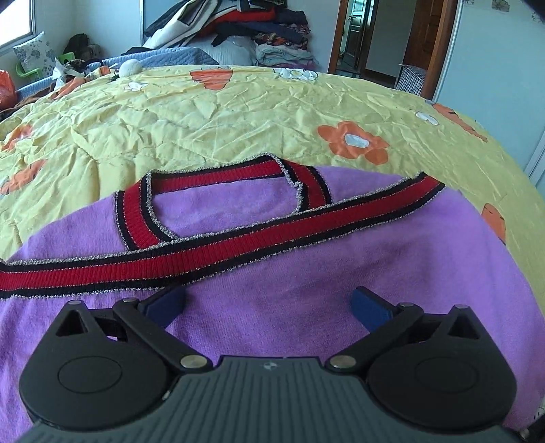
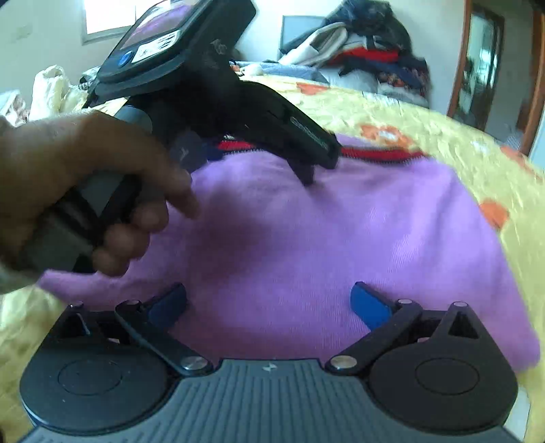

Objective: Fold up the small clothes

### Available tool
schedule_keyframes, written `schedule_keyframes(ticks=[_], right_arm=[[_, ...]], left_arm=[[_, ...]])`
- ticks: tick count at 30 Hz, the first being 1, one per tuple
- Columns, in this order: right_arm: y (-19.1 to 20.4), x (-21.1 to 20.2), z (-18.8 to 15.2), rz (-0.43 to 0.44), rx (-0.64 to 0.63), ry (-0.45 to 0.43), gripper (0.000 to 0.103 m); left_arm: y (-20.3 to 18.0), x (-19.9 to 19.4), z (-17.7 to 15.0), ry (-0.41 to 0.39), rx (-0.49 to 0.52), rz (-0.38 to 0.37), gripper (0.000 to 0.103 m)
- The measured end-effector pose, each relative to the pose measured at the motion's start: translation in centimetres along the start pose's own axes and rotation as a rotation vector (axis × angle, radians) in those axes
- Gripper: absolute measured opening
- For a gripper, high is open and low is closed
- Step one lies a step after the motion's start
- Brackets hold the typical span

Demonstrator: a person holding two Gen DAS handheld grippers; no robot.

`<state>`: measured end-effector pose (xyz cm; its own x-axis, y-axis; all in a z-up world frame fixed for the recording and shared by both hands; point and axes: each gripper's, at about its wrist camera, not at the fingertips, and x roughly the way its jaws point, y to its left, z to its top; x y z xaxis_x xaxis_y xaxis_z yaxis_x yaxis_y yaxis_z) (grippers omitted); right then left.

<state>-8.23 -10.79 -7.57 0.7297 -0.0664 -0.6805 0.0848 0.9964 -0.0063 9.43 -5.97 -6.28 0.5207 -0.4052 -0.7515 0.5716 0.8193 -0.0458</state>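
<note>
left wrist | left gripper [image 1: 267, 308] spread wide, empty, over purple sweater [image 1: 306, 272] | right gripper [image 2: 269, 306] likewise parted | red trim [image 1: 211, 255] ahead: pinch one layer, fold squarely

Left tongs [image 1: 267, 308] spread wide, right tongs [image 2: 269, 305] spread wide — left hand [image 2: 78, 191] gripping its handle

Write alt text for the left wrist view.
The open left claw hovers over a purple sweater with red, black-edged trim, spread on a yellow flowered bedspread. A clothes pile sits behind.
</note>
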Motion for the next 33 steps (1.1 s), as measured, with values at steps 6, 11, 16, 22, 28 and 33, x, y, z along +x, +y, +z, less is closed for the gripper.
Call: schedule_keyframes(ticks=[6,11,16,22,28,33], right_arm=[[-2.3,-2.5,0.9,0.042,0.007,0.006,0.103],[-6.8,0.0,4.2,-0.144,-0.043,-0.064,0.103],[-11.4,5.0,7.9,-0.062,0.087,-0.017,0.103],[-15.9,7.7,7.4,-0.077,0.137,0.026,0.103],[-15.0,3.4,6.2,-0.064,0.133,-0.02,0.103],[-10.6,-0.5,1.9,0.032,0.078,-0.021,0.103]], left_arm=[[2.0,-4.2,-1.2,-0.072,-0.049,-0.022,0.102],[8.3,-6.2,-3.5,-0.127,-0.109,0.115,0.103],[13.5,-5.5,-5.8,-0.107,-0.188,0.18,0.103],[14.1,-6.2,-6.8,-0.136,-0.153,0.194,0.103],[13.5,-9.1,-7.5,-0.116,-0.189,0.176,0.103],[11.5,-12.2,-11.1,-0.103,-0.184,0.147,0.103]])
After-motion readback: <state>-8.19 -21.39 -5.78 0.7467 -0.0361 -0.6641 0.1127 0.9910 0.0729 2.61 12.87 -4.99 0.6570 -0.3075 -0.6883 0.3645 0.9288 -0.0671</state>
